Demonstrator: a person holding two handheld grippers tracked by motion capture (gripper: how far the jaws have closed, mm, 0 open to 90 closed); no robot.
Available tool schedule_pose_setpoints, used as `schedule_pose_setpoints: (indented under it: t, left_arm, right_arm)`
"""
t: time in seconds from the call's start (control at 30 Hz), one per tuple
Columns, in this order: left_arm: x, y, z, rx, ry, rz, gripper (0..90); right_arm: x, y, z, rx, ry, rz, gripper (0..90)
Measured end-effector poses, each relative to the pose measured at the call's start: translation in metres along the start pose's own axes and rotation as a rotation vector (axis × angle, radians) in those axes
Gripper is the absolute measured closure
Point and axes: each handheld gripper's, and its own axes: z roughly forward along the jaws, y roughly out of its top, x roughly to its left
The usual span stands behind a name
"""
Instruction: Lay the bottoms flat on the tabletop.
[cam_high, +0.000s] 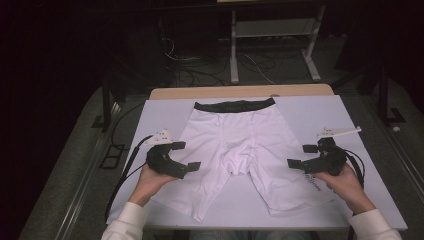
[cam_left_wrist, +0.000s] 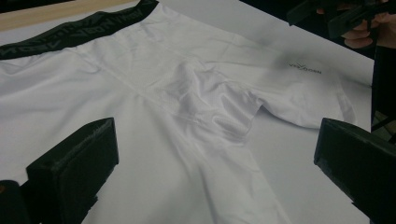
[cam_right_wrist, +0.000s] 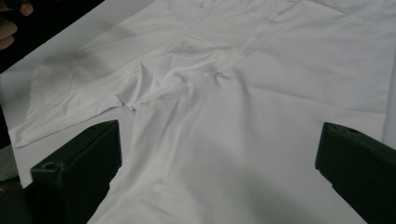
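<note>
White compression shorts (cam_high: 235, 145) are lying flat on the table (cam_high: 310, 112), black waistband (cam_high: 234, 105) far. I'm holding the left gripper (cam_high: 186, 156) and right gripper (cam_high: 299, 156) jaws apart, flanking the legs.

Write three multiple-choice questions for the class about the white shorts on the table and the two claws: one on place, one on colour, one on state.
1. Where does the waistband of the shorts lie?
A. at the table's far edge
B. at the person's edge
C. hanging off the left side

2. What colour is the waistband?
A. red
B. black
C. yellow

3. How do the left claw and the right claw stand?
A. both shut on cloth
B. one open, one shut
C. both open, holding nothing

Answers:
1 A, the band lies away from the person, towards the wooden far edge of the table.
2 B, it is a dark band on white cloth.
3 C, each gripper view shows its jaws wide apart with the shorts lying flat beyond them.
</note>
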Motion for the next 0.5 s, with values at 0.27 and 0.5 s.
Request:
schedule_pose_setpoints:
  t: [0.27, 0.5]
  left_arm:
    - [-0.005, -0.020, 0.001, -0.020, 0.014, -0.011, 0.0]
    - [-0.010, -0.040, -0.010, -0.066, 0.061, -0.028, 0.0]
  right_arm:
    - [-0.005, -0.018, -0.008, -0.049, -0.029, 0.013, 0.5]
    - [-0.005, -0.033, -0.012, -0.078, -0.061, -0.007, 0.5]
